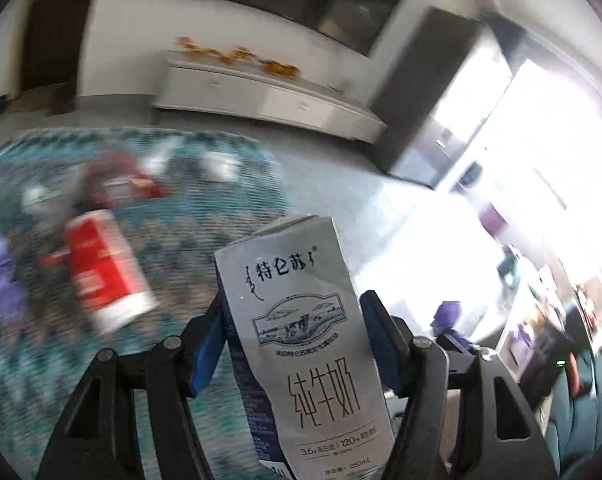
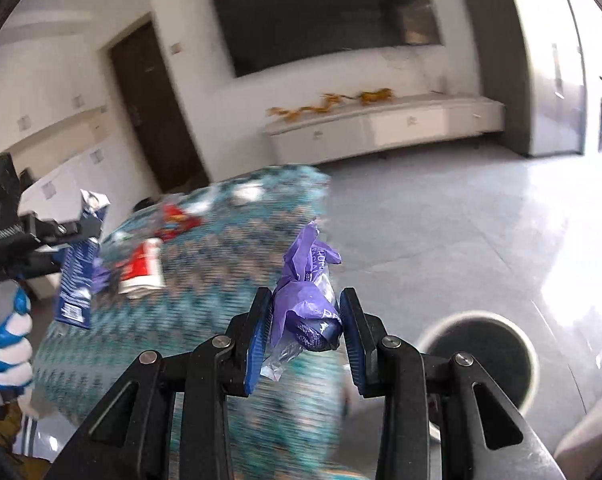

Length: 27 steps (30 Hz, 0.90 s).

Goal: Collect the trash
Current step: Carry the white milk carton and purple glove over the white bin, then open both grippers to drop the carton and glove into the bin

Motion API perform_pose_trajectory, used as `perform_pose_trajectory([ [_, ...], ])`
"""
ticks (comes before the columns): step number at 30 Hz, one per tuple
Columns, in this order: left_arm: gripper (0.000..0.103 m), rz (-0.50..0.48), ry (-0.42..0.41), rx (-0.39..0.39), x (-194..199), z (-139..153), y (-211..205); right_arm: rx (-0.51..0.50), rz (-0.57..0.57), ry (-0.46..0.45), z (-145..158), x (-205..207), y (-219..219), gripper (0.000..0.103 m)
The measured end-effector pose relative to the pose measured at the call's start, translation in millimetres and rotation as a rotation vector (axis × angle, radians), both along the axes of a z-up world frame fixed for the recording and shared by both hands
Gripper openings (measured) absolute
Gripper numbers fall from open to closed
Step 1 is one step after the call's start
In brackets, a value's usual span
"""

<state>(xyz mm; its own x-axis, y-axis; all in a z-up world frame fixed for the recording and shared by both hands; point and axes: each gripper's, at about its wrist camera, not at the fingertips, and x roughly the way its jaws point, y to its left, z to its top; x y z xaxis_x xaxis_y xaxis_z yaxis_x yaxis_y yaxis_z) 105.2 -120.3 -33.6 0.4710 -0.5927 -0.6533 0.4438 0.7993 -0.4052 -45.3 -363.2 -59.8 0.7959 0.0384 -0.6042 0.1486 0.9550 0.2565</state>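
The white-and-blue milk carton stands upright between the blue pads of the left gripper, over the near edge of the teal zigzag-patterned rug. Left of it on the rug lies a red-and-white paper cup, on its side. Farther off lie red wrappers. The crumpled purple plastic wrapper sits between the pads of the right gripper; the round dark-mouthed bin stands on the grey tiled floor to its right. The long white cabinet lines the far wall.

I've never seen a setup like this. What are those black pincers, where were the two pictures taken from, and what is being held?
There is no robot: a person carries a hand-held claw in each hand, each with a fisheye camera looking along its fingers. In the left camera's picture the left claw grips a crumpled milk carton. In the right camera's picture the right claw grips a purple wrapper. More litter, including a red cup, lies on the teal patterned cloth. A round bin stands on the floor.
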Motion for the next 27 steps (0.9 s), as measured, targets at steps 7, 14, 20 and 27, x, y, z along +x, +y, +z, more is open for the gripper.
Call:
perform_pose_trajectory([
  [7,0.063,-0.204,0.023,0.044,12,-16,-137,0.050,-0.180,0.080,-52,-14,-92,0.035],
  [14,0.063,-0.340,0.112,0.133,19,-65,-254,0.101,-0.281,0.165,-102,-22,-144,0.036],
  [20,0.064,-0.381,0.154,0.196,20,-101,-311,0.122,-0.312,0.230,-134,-20,-169,0.037],
  [27,0.070,-0.410,0.219,0.198,27,-129,-332,0.099,-0.345,0.279,-143,-14,-177,0.047],
])
